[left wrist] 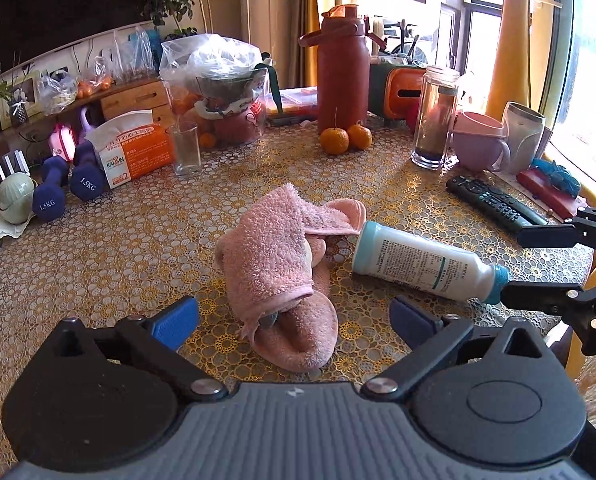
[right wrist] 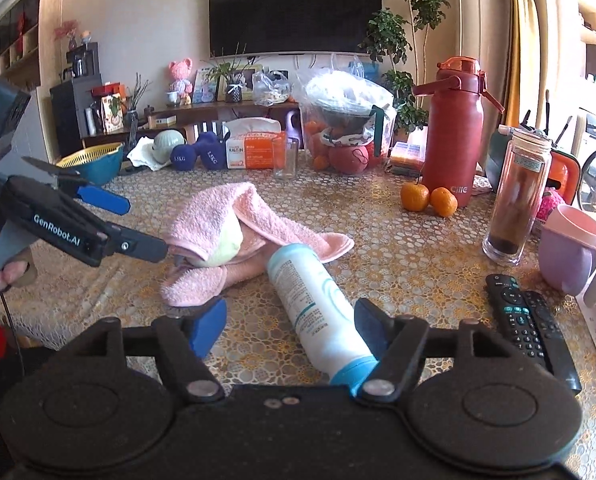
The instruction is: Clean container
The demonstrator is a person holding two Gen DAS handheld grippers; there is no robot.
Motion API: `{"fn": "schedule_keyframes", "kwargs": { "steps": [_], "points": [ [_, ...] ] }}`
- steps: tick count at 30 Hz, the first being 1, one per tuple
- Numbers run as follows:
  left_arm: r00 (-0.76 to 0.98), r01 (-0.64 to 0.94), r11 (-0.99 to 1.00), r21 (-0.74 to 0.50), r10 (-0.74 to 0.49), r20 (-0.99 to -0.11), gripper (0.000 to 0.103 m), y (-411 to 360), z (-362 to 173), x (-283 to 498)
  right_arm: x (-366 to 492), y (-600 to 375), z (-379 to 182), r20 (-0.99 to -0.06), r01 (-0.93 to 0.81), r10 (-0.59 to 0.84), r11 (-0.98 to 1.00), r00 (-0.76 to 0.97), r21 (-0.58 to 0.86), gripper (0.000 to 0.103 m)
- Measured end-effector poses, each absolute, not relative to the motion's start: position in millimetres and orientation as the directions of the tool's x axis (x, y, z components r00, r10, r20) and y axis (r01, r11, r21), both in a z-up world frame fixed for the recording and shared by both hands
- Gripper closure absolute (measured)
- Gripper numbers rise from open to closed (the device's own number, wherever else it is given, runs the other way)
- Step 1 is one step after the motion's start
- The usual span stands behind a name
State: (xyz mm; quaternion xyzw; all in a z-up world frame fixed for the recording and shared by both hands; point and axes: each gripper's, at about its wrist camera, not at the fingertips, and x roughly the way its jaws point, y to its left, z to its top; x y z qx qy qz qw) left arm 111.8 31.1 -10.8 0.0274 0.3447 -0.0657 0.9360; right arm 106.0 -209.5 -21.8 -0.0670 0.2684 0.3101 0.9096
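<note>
Left wrist view: left gripper (left wrist: pixel 293 322) fingers spread, empty, crumpled pink towel (left wrist: pixel 275 264) ahead. Right gripper (right wrist: pixel 289 326) fingers spread – white bottle (right wrist: pixel 318 308) lying loose between them on the worktop (left wrist: pixel 137 248). Wiping looks finished – both released.

**Cluttered table with a lace-patterned cover**

A table (left wrist: pixel 145 248) under a gold, lace-patterned cover. Near the middle lies a crumpled pink towel (left wrist: pixel 273 256), with a white bottle (left wrist: pixel 422 260) on its side just beside it. Farther back stand a glass (left wrist: pixel 186 150), a tissue pack (left wrist: pixel 137 152), two blue dumbbells (left wrist: pixel 67 184), a red flask (left wrist: pixel 342 68), two oranges (left wrist: pixel 346 139) and a clear tumbler (left wrist: pixel 436 116). A pink cup (left wrist: pixel 478 144) and remote (left wrist: pixel 494 202) sit at the right.
</note>
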Motion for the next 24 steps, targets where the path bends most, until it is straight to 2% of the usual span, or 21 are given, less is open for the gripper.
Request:
{"fn": "schedule_keyframes", "kwargs": {
  "steps": [8,24],
  "points": [
    [0.800,0.121,0.993,0.007,-0.093,-0.592,0.000,16.4,0.8,75.8,87.6,-215.3,-10.7,-0.462,-0.550,0.566,0.814,0.682,0.186,0.027],
    [0.824,0.106,0.994,0.038,-0.066,-0.562,0.000,-3.9,-0.6,45.1,64.1,-217.6,-10.1,-0.446,-0.509,0.523,0.845,0.726,0.164,0.025]
  ]
}}
